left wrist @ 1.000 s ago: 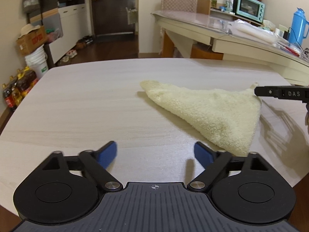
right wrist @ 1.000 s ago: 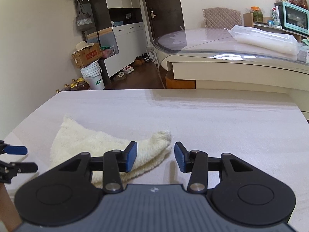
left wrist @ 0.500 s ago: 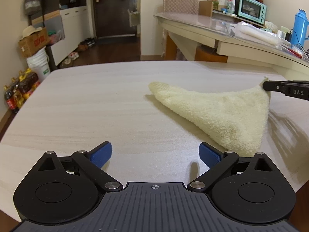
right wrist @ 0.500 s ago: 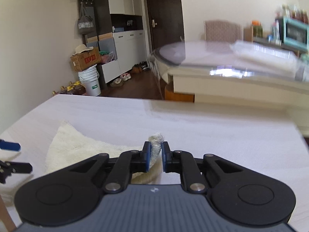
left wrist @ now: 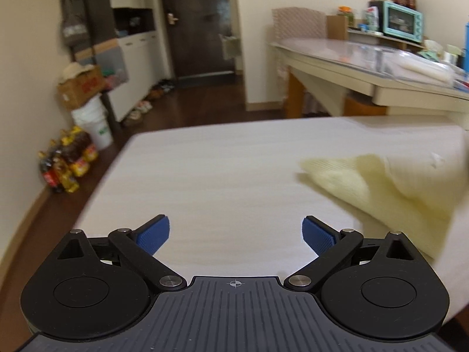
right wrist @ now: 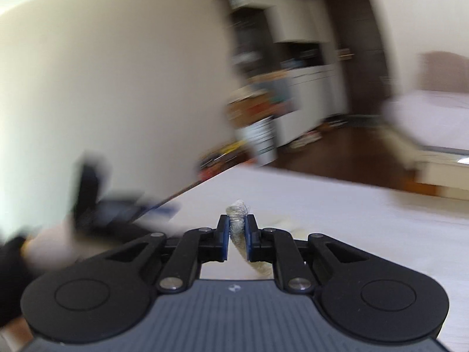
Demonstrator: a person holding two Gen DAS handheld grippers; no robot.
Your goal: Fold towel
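Observation:
A pale yellow towel [left wrist: 390, 182] lies on the white table [left wrist: 222, 176] at the right of the left wrist view, its right part lifted and blurred. My left gripper [left wrist: 236, 231] is open and empty, low over the table, left of the towel. My right gripper [right wrist: 236, 228] is shut on a corner of the towel [right wrist: 238, 214], held above the table; the rest of the towel hangs below, mostly hidden. The left gripper shows as a dark blur at the left of the right wrist view [right wrist: 111, 205].
The table's left edge [left wrist: 111, 164] drops to a dark floor with bottles [left wrist: 67, 164] and a white bucket [left wrist: 93, 123]. A long counter [left wrist: 381, 73] with a teal oven [left wrist: 403, 20] stands behind to the right.
My right gripper has lifted the held towel corner and swung it left, towards the left gripper. The towel's right part has risen off the table. My left gripper has shifted left and stays open.

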